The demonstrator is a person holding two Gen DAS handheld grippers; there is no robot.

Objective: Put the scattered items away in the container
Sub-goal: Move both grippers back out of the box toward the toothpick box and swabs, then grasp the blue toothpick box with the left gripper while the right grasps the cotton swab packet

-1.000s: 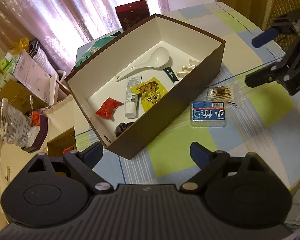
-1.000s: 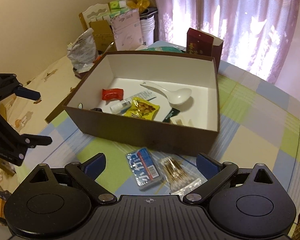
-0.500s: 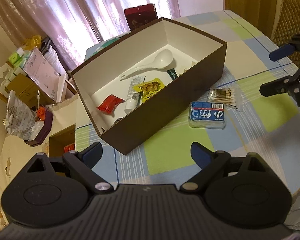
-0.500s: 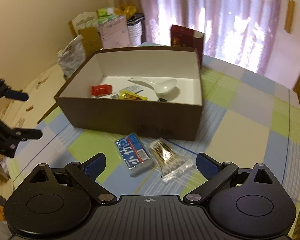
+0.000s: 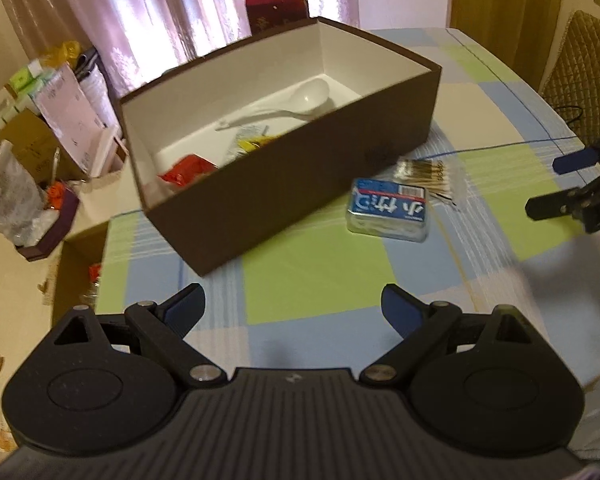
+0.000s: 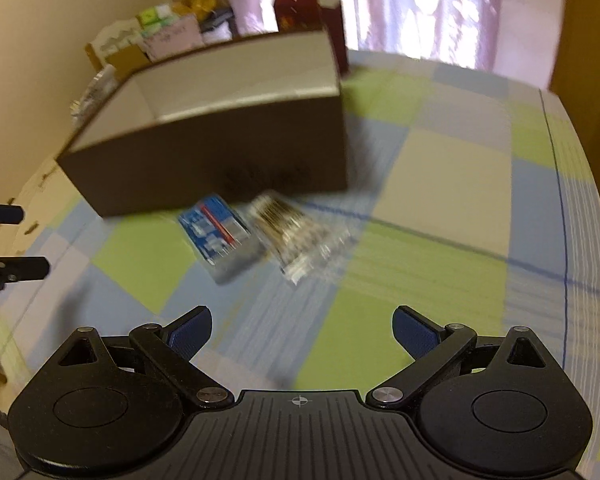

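A brown box with a white inside (image 5: pixel 300 184) (image 6: pixel 204 168) stands on the checked tablecloth. In it lie a white spoon (image 5: pixel 296 104), a red packet (image 5: pixel 186 170) and a yellow packet (image 5: pixel 254 143). Outside its near wall lie a blue-labelled clear case (image 5: pixel 388 210) (image 6: pixel 220 236) and a clear bag of cotton swabs (image 5: pixel 426 174) (image 6: pixel 296 236). My left gripper (image 5: pixel 294 310) is open and empty, low over the cloth short of the box. My right gripper (image 6: pixel 302 330) is open and empty, a short way before the case and the swabs. Each gripper shows at the other view's edge.
A dark red carton (image 5: pixel 278 10) stands behind the box by the curtains. Cardboard boxes, papers and bags (image 5: pixel 52 148) crowd the floor left of the table. A padded chair back (image 5: pixel 580 60) is at the right. The tablecloth (image 6: pixel 440 208) spreads to the right of the box.
Both grippers have dropped lower and drawn closer to the table, so the box, the case and the swabs look larger. The right wrist view is blurred by motion. No item has moved.
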